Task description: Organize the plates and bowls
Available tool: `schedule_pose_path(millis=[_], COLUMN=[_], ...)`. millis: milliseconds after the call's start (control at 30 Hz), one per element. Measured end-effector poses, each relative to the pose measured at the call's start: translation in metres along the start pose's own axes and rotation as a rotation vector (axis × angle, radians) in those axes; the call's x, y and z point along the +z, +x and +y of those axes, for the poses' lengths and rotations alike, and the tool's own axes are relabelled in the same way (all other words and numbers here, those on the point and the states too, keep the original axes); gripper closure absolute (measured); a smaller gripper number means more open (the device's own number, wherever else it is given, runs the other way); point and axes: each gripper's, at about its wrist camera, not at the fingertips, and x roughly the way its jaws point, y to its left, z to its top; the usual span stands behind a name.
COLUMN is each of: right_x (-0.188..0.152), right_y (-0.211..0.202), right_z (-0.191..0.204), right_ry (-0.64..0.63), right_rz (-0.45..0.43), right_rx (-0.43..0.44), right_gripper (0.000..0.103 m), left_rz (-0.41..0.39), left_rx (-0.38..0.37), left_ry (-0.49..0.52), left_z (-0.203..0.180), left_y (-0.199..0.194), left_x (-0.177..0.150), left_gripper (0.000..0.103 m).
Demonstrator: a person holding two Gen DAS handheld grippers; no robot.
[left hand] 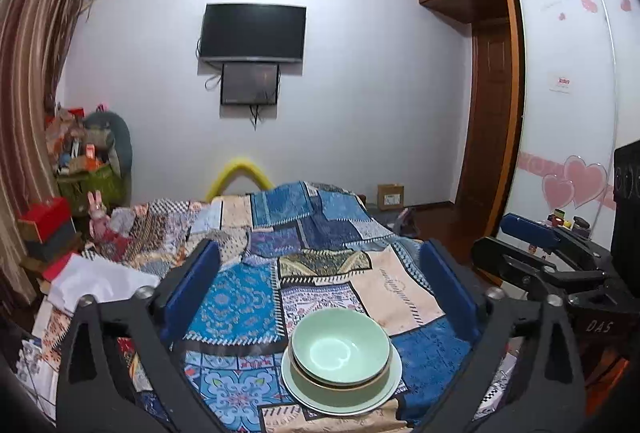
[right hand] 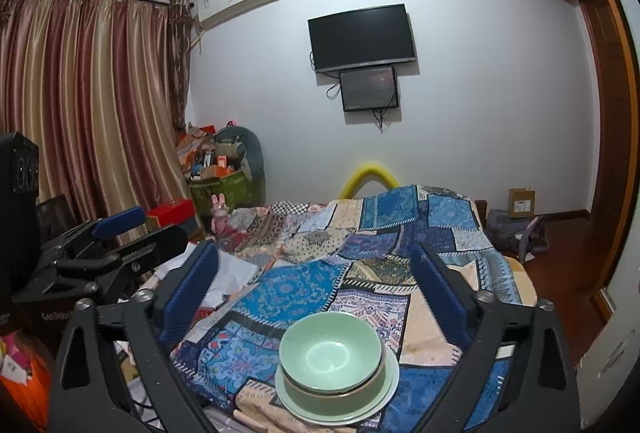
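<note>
Left wrist view is showing both grippers [left hand: 320, 297] [right hand: 314, 297] gaping empty above stacked bowls [left hand: 340, 351] on a plate [left hand: 390, 387]; keeping clear is sparing the stack.

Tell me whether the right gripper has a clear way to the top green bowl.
Probably yes. The right gripper is open with nothing between its fingers, and the top green bowl sits uncovered on the stack just ahead and below, with only patchwork bedspread around.
</note>
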Motion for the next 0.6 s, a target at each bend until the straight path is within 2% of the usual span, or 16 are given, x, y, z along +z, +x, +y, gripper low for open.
schedule_pose_path(millis=[167,600], right_x=[0.0003,-0.002], right_y=[-0.0039,-0.0078], right_z=[0.0031,0.0019], right_ry=[-0.025,-0.018], right_rz=[-0.016,-0.018], right_rx=[-0.027,-0.03], right_gripper=[0.0,0.0], left_rz=[-0.003,-0.01], left_rx=[-0.003,-0.002], left_ry=[0.009,0.001], left_z=[-0.0035,-0.0038], left_y=[-0.0002,-0.0027], left_x=[-0.0018,-0.0041], left_gripper=[0.0,0.0])
